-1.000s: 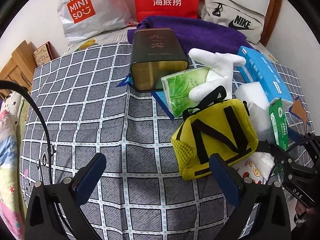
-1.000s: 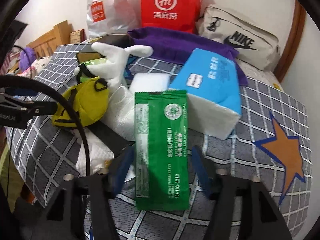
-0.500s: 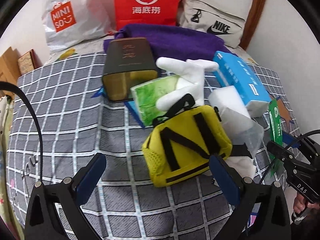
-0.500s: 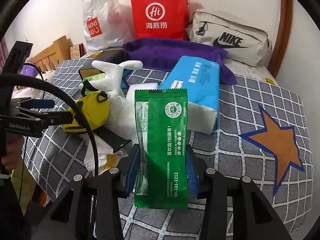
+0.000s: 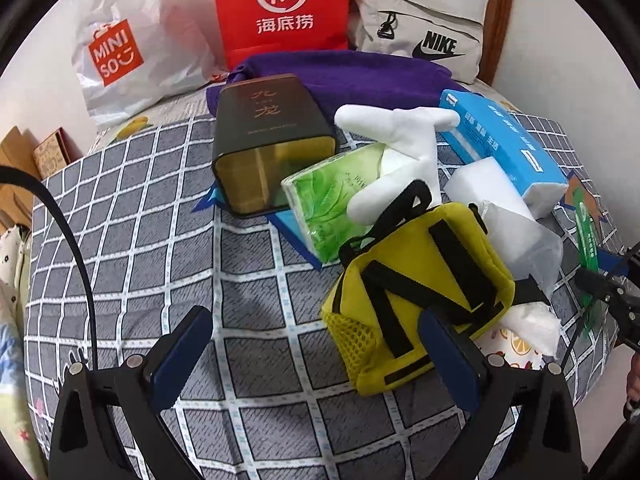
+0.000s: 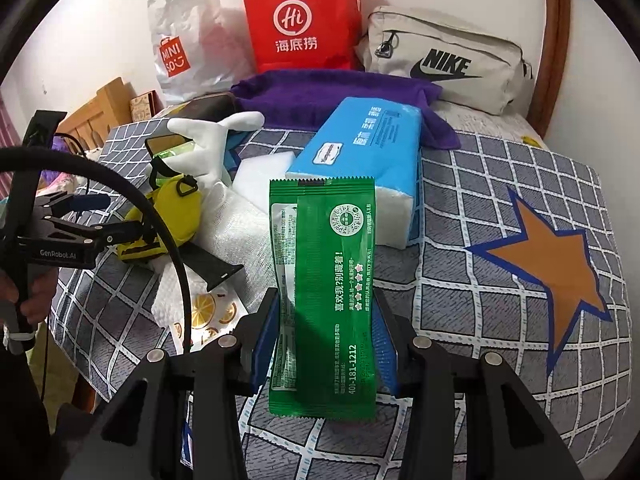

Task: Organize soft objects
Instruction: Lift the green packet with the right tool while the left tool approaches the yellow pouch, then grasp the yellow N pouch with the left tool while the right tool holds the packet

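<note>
The right gripper (image 6: 326,344) is clamped on a green wet-wipe packet (image 6: 322,296), its blue pads pressed against the packet's two long sides while the packet stands lengthwise out ahead of them, lifted off the bed (image 6: 520,240). Under and to the right of it the checked grey bedspread lies bare out to the right edge, apart from a printed orange star (image 6: 548,260).

The left gripper (image 5: 312,354) hangs with its jaws spread wide and nothing between them, over the near part of the bed (image 5: 140,220). Its right finger (image 5: 448,360) overlaps the near corner of a yellow pouch (image 5: 420,292) in the left view; whether they touch cannot be told. To the left of the pouch the bedspread is open all the way to the left edge.

The soft things are crowded in the middle and right of the bed. A white plush toy (image 5: 400,152) leans over a green tissue pack (image 5: 328,204), which is just beside a dark tin box (image 5: 272,152) lying on its side. A blue tissue pack (image 6: 360,148) lies further right, with a white foam block (image 6: 260,176) against its near left corner. A purple towel (image 6: 332,96) stretches along the far edge, and behind it, against the wall, stand a Miniso bag (image 5: 120,52), a red paper bag (image 5: 280,8) and a beige Nike bag (image 6: 444,60).
</note>
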`<state>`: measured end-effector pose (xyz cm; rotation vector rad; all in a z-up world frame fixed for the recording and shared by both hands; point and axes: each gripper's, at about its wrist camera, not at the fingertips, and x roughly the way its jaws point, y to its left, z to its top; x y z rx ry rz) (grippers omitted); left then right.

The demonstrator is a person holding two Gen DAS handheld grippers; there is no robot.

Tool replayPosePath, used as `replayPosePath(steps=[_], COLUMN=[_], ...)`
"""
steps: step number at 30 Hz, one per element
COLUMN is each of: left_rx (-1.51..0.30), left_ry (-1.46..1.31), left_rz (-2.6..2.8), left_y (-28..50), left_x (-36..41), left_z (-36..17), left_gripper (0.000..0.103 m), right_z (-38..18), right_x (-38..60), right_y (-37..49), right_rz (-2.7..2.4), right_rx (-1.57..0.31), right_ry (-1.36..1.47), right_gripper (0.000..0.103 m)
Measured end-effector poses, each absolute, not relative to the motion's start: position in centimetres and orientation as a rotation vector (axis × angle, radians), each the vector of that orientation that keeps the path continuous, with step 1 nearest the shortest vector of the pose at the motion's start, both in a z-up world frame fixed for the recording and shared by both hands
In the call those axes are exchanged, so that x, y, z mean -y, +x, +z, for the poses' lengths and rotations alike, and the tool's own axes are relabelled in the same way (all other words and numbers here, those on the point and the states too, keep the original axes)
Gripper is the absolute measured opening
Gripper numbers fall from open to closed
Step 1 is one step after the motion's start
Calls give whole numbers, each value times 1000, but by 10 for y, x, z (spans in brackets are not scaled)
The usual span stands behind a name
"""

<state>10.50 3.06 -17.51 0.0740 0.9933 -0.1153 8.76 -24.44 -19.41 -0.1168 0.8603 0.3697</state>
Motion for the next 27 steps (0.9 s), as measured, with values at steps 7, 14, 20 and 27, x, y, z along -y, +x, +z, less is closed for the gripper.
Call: replayPosePath(steps=[7, 14, 20, 27], left_rx=[-957, -993, -991, -968], left_ry=[92, -64, -81, -93], left_rz=[-178, -331, -310, -288], left_y=[116, 119, 111, 102], left_x=[-19, -30, -40, -50], left_z=[-178, -182, -176, -166], left_gripper=[89, 38, 27, 17], right_z=[-203, -205, -204, -198], right_x=[242, 247, 245, 241], right_y=[94, 100, 100, 94], right_rz=[375, 367, 365, 364], right_rx=[-892, -913, -912, -898], right_ry=[-104, -81, -89, -102], right_gripper=[44, 44, 45, 45])
